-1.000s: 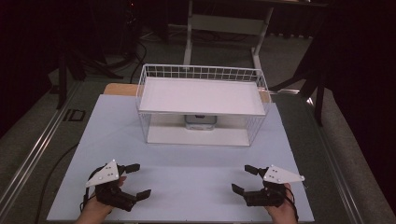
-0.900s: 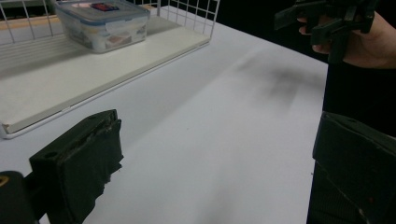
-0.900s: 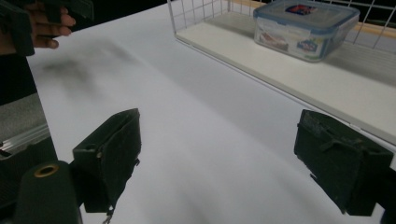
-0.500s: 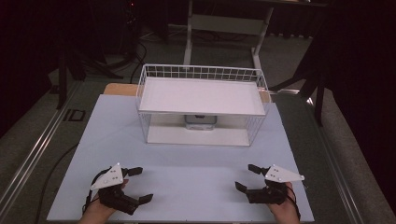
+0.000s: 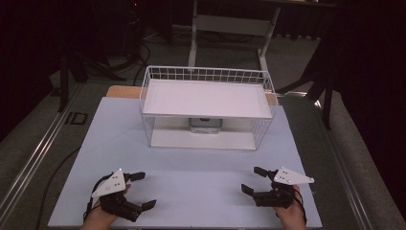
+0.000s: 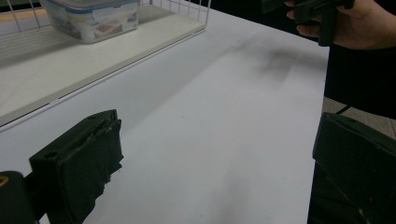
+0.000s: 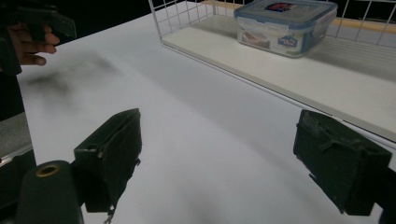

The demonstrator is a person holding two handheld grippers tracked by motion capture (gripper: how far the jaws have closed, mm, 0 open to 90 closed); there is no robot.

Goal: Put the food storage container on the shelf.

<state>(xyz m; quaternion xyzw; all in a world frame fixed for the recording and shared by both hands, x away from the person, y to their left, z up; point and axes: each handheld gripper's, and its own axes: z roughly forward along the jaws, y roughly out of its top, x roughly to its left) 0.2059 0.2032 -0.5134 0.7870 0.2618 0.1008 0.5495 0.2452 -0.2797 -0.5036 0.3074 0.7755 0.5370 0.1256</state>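
High view: we have both claws low at the near edge of the bench [image 5: 191, 191], well apart from each other. Left claw [image 5: 143, 189] sits near the front-left corner, jaws spread wide, nothing between them. Right claw [image 5: 253, 179] sits near the front-right corner, jaws likewise apart and empty. Each carries its grey three-cornered plate on top. We see a hand behind each claw at the bottom edge.

White wire basket [image 5: 148, 91] stands at the middle-back of the bench, well apart from both claws. It has a white shelf board across the top and a white floor board below. The lidded plastic container [image 5: 206, 123] sits on the lower board, under the shelf, toward the back, about centred.

Left gripper view: we look across bare white bench top between two spread black jaws. Container [image 6: 93, 18] is at top left inside the basket, clear body with a label on its side. Right claw and its hand [image 6: 355, 28] show at top right.

Right gripper view: jaws apart, bare bench between them. Container [image 7: 285, 25] at top right on the lower board, clear body, blue-rimmed lid with a sticker, upright, lid on. Basket wire wall [image 7: 182, 14] is just to its left. Left hand [image 7: 25, 44] shows at top left.

Neither claw touches the container or the basket.
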